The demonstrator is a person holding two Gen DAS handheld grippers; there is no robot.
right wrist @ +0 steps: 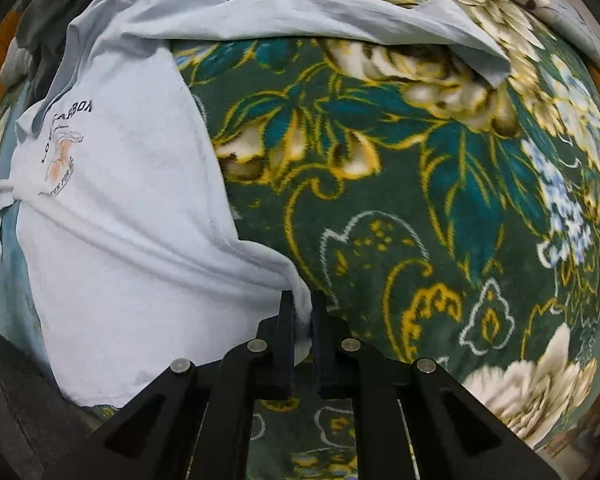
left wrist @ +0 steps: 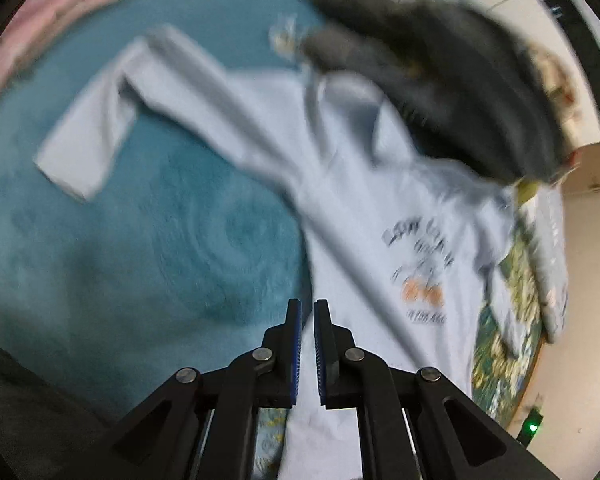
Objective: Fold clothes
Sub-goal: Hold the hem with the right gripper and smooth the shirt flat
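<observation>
Right up close, the right gripper (right wrist: pixel 303 312) has its black fingers clamped on the hem corner of the pale blue cotton T-shirt (right wrist: pixel 112 208), the cloth bunched between the pads. The left gripper (left wrist: pixel 308 320) has its blue-lined fingers drawn nearly together, with the shirt's cloth running under and up between them, so it looks like a pinch on the other hem corner, though the blur leaves that a judgement.

Outward from there, the shirt lies face up across the bed, half on a teal plush blanket (left wrist: pixel 120 260), half on a dark green floral blanket (right wrist: pixel 400 208). In the left view one short sleeve reaches out toward ten o'clock; in the right view the other sleeve trails to one o'clock. The chest print (left wrist: pixel 420 264) is in full view. A dark grey garment (left wrist: pixel 440 72) lies over the collar end at one o'clock, and pink cloth (left wrist: pixel 52 20) sits at eleven.

Progress: early. The shirt is spread but rumpled, sleeves loose, no fold made yet; every fold remains.
</observation>
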